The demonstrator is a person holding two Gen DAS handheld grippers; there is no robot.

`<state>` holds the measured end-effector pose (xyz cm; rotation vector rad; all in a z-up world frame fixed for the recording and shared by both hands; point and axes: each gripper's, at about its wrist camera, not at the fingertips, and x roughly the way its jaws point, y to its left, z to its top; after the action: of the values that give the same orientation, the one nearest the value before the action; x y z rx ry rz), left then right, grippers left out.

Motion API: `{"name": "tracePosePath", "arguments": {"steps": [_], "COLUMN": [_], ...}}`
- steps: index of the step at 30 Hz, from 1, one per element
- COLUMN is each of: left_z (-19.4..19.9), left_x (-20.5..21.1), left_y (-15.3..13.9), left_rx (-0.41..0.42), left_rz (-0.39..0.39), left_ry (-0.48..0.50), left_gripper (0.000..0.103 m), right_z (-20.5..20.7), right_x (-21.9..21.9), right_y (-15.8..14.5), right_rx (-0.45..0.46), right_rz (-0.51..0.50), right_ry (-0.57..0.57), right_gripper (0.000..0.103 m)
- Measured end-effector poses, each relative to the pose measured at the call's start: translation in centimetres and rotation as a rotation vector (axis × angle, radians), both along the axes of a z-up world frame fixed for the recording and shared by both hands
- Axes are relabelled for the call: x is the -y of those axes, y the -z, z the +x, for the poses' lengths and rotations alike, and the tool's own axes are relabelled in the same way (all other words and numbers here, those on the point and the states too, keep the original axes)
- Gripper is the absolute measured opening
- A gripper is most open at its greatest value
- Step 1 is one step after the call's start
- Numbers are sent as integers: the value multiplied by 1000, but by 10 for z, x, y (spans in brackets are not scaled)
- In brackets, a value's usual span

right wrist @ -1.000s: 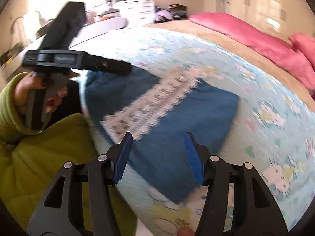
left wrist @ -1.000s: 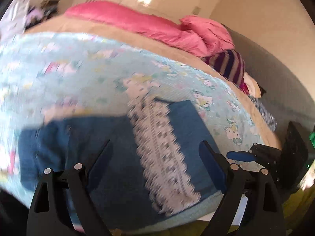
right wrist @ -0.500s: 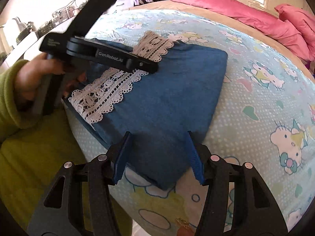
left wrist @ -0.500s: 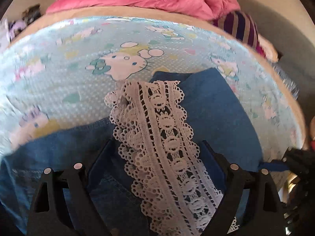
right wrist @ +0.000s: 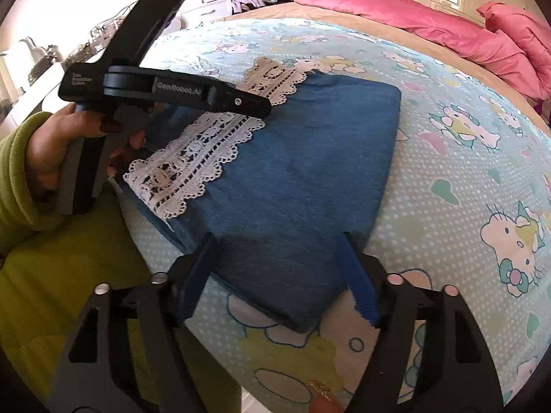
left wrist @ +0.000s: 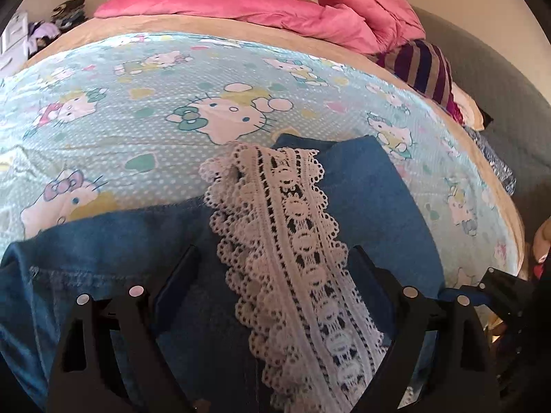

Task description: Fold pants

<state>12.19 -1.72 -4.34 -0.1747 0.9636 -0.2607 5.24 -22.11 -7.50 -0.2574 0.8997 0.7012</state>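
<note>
Right tool [right wrist: 275, 272], nearest in the right wrist view: its jaws have just been opening and now stand apart, straddling the near corner of the pants [right wrist: 296, 179] without pressing on it. The pants lie folded into a thick blue denim pad at the near edge of the bed [right wrist: 465, 206], on its cartoon-cat sheet, with a band of white lace trim [right wrist: 206, 148] running along the left side. Judged from its look, the denim is soft but fairly heavy, limp rather than stiff, and not slippery; the lace appears delicate and liable to snag. A sound hold would be on the plain denim corners or the folded edge, through all layers, clear of the lace. Left tool [left wrist: 272, 258], seen in the left wrist view, is also spread wide, angled down over the lace and the denim below it, clamped on nothing. In the right wrist view a hand [right wrist: 51, 151] in a green sleeve grips its handle just beside the pants. Beyond lie a pink duvet [left wrist: 261, 7] and a striped cloth [left wrist: 420, 69].
</note>
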Motion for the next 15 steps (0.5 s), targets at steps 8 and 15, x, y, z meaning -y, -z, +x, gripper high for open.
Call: {"name": "tracePosePath", "arguments": {"steps": [8, 15], "left_z": [-15, -26], "left_x": [-10, -16], "left_y": [-12, -23], "left_rx": [16, 25], "left_rz": [-27, -40], "left_ry": [-22, -43], "left_gripper": [87, 98], "right_z": [-1, 0], "right_x": [3, 7], "right_y": [-9, -18], "right_rx": [15, 40], "right_rz": [-3, 2], "right_ry": [19, 45], "right_gripper": [79, 83]}}
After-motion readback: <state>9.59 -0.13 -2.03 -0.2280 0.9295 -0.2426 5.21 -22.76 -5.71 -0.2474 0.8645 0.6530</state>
